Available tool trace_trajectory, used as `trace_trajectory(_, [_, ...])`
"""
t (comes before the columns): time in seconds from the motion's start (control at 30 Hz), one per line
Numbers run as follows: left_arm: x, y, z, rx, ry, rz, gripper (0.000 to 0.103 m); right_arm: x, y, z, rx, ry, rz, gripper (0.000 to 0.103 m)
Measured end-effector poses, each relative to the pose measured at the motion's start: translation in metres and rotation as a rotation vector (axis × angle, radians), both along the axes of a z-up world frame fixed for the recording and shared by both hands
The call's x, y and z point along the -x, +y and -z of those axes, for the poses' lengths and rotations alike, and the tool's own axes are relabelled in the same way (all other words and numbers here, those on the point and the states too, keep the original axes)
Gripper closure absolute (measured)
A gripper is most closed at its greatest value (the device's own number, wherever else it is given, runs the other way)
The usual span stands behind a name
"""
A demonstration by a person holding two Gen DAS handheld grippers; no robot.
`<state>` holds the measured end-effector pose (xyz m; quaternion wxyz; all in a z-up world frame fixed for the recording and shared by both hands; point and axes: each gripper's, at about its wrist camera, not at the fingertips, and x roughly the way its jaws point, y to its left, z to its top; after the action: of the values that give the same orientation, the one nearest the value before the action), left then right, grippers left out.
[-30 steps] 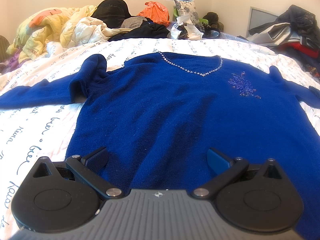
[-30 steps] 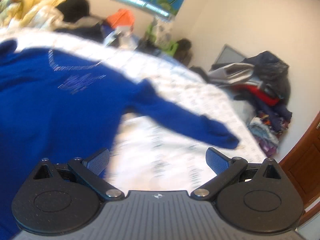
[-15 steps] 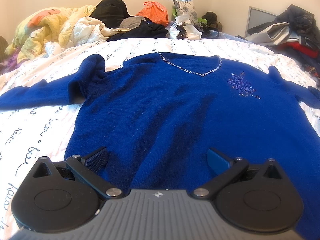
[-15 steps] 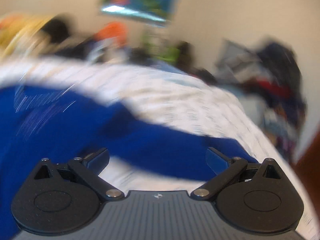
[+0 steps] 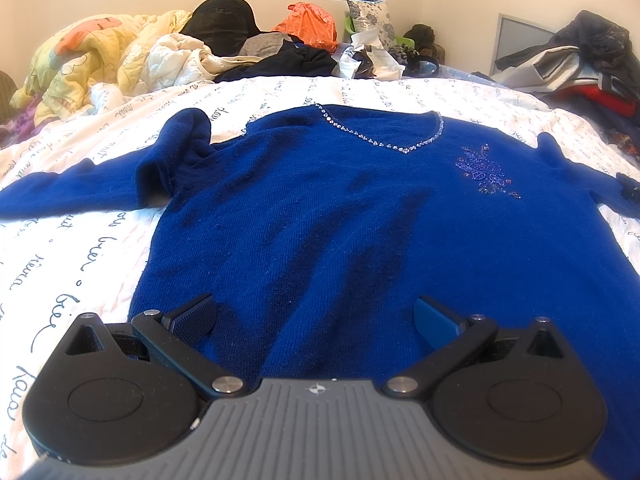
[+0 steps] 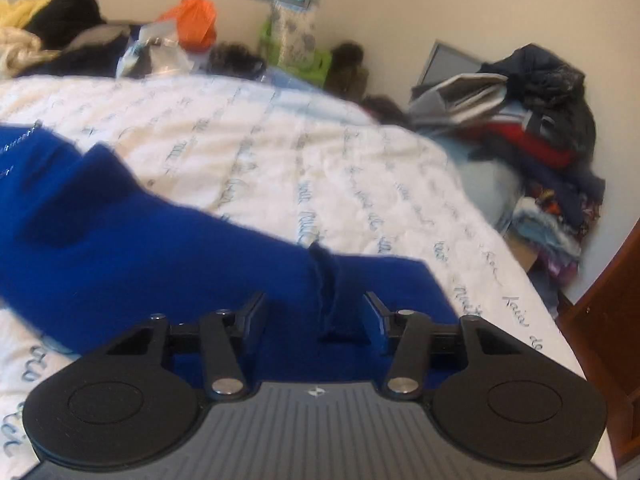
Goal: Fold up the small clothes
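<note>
We see the blue sweater (image 5: 340, 216) spread flat, front up, on the bed (image 5: 60, 248), its rhinestone V-neckline (image 5: 384, 136) toward the far side and a beaded motif (image 5: 486, 172) to the right of it. The left sleeve (image 5: 80, 196) runs out to the left with a bunched fold at the shoulder. In the left wrist view the left hand-held gripper (image 5: 316, 316) hovers over the sweater's near hem with its jaws spread wide and nothing between them. The right wrist view alone shows the right sleeve (image 6: 200, 256) running out across the white, script-printed bedcover toward the bed's right edge; there the right hand-held gripper (image 6: 314, 320) has its jaws about half apart, just now closing, with a raised fold of the sleeve near the cuff between them, though we cannot tell whether the pads already press on it. Beyond the sweater, the left view shows a yellow quilt (image 5: 80, 56) heaped at the far left, dark garments (image 5: 280, 60) and an orange bag (image 5: 312, 24) along the far edge. Both views take in a pile of clothes (image 6: 540, 120) stacked to the right, and only the right view shows a brown wooden door (image 6: 612, 312) at the near right.
</note>
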<state>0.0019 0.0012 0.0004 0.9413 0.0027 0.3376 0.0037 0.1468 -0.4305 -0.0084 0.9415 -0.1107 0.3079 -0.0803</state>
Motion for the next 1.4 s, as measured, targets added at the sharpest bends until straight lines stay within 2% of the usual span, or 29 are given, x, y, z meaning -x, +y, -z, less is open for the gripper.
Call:
trace_trajectory(0.1, [0.0,0.0,0.0,0.0,0.0,0.0,0.0,0.008,-0.009,-0.005,-0.057,-0.001,0.037,0.053])
trace_trajectory(0.2, [0.0,0.0,0.0,0.001,0.0,0.0,0.0,0.021,-0.024,-0.007,-0.183,-0.015,0.067,0.056])
trace_trajectory(0.27, [0.001,0.001,-0.001,0.001,-0.001,0.0,0.0,0.024,-0.028,-0.008,-0.216,-0.019,0.079,0.073])
trace_trajectory(0.3, [0.001,0.0,-0.001,0.001,0.0,0.0,0.0,0.024,-0.03,-0.009,-0.213,-0.017,0.102,0.088])
trace_trajectory(0.33, [0.0,0.0,-0.001,0.002,0.0,0.0,0.0,0.023,-0.033,-0.011,-0.227,-0.018,0.115,0.097])
trace_trajectory(0.4, [0.001,0.0,-0.001,0.003,-0.001,0.0,0.0,0.024,-0.038,-0.019,-0.296,-0.034,0.135,0.098])
trace_trajectory(0.5, [0.001,0.0,-0.001,0.005,-0.002,0.0,0.0,0.026,-0.026,-0.033,-0.315,-0.067,0.142,0.098])
trace_trajectory(0.57, [0.001,0.0,-0.001,0.005,-0.002,0.0,0.0,0.033,-0.004,-0.05,-0.385,-0.106,0.09,0.098])
trace_trajectory(0.7, [0.0,-0.001,-0.001,0.005,-0.002,-0.001,0.0,0.048,0.098,-0.086,-0.482,-0.136,-0.186,0.098])
trace_trajectory(0.77, [0.0,-0.001,-0.001,0.003,-0.001,-0.001,0.0,0.049,0.156,-0.088,-0.543,-0.105,-0.323,0.098])
trace_trajectory(0.83, [0.0,-0.002,-0.001,0.001,-0.001,-0.001,0.0,0.044,0.21,-0.077,-0.563,-0.065,-0.411,0.098])
trace_trajectory(0.9, [0.0,-0.002,0.0,-0.001,-0.001,-0.001,0.0,0.034,0.252,-0.056,-0.558,-0.019,-0.446,0.092])
trace_trajectory(0.97, [0.001,-0.001,-0.001,0.001,-0.001,-0.001,0.0,0.025,0.271,-0.034,-0.57,0.055,-0.45,0.089])
trace_trajectory(1.0, [0.002,0.001,-0.003,0.004,0.002,-0.001,0.0,0.026,0.271,-0.029,-0.595,0.084,-0.417,0.089])
trace_trajectory(1.07, [0.004,0.008,-0.014,0.047,0.014,0.003,0.0,0.042,0.25,-0.027,-0.706,0.069,-0.375,0.086])
trace_trajectory(1.1, [0.003,0.014,-0.024,0.118,0.009,0.006,0.0,0.057,0.238,-0.029,-0.749,0.043,-0.376,0.074])
trace_trajectory(1.13, [-0.001,0.019,-0.034,0.197,0.003,0.009,0.0,0.071,0.227,-0.029,-0.763,0.025,-0.376,0.043])
trace_trajectory(1.17, [-0.013,0.024,-0.046,0.305,0.006,0.012,0.0,0.087,0.216,-0.029,-0.766,0.006,-0.36,0.022])
trace_trajectory(1.2, [-0.026,0.025,-0.054,0.38,0.021,0.022,0.0,0.102,0.205,-0.028,-0.764,-0.025,-0.33,0.001])
trace_trajectory(1.27, [-0.056,0.022,-0.061,0.494,0.074,0.061,0.0,0.126,0.189,-0.021,-0.747,-0.082,-0.307,0.001])
trace_trajectory(1.33, [-0.092,0.012,-0.059,0.595,0.146,0.091,0.003,0.13,0.182,-0.017,-0.758,-0.059,-0.294,0.001])
trace_trajectory(1.4, [-0.126,-0.005,-0.051,0.608,0.215,0.105,0.014,0.132,0.179,-0.014,-0.792,-0.075,-0.28,0.002])
